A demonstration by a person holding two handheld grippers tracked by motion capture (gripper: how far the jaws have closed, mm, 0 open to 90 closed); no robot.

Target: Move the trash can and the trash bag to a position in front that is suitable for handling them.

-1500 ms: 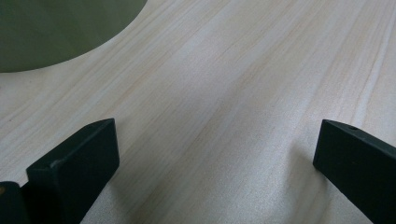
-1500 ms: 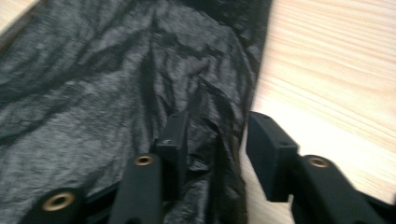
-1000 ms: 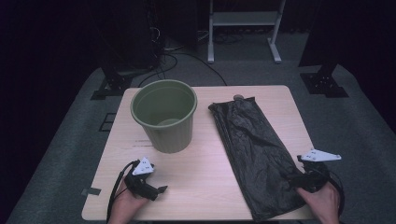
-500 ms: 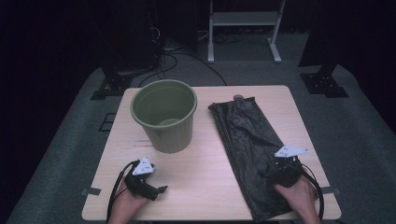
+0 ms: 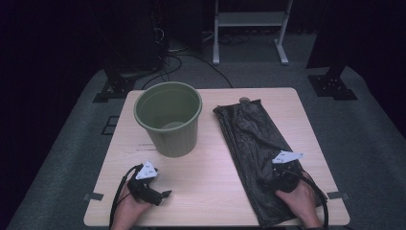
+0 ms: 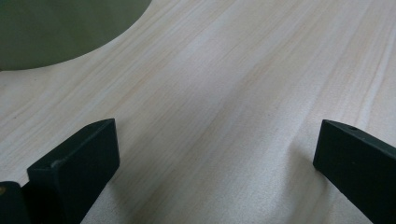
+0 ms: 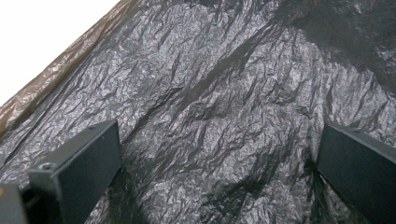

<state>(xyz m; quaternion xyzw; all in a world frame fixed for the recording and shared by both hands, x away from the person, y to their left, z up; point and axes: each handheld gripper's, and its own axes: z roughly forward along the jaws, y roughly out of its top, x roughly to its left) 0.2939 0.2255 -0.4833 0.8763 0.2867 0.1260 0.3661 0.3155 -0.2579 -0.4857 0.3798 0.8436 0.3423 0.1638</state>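
High view, near edge: left gripper [image 5: 152, 194] resting low on bare table [image 5: 210, 167], well short of bin, nothing between jaws. Left gripper view: jaws spread wide over plain wood grain, green bin [image 6: 60, 32] wall at upper left, apart from both jaws.

Near right: right gripper [image 5: 283, 178] set on lower part of bag [image 5: 258, 153], hand behind it at table edge. Right gripper view: jaws spread wide, crinkled black bag [image 7: 224, 102] lying flat between and beneath them, no fold yet pinched; contact between jaw tips and film not clear.

Middle: bag stretched lengthwise on right half of table, flat, unopened, near end at front edge, far end toward back edge. Apart from bin, strip of bare wood between.

Middle left: bin [image 5: 168, 117] upright, open mouth up, unlined; inside looks empty.

Far: small round thing [image 5: 244, 100] at far tip of bag, too small to identify.

Status, as judged: lining of bin with bag barely begun. Done: right gripper positioned over bag. Left: pinch film, lift bag, open mouth, bring over bin, fit around rim. Left gripper idle, free to help open bag or steady bin.
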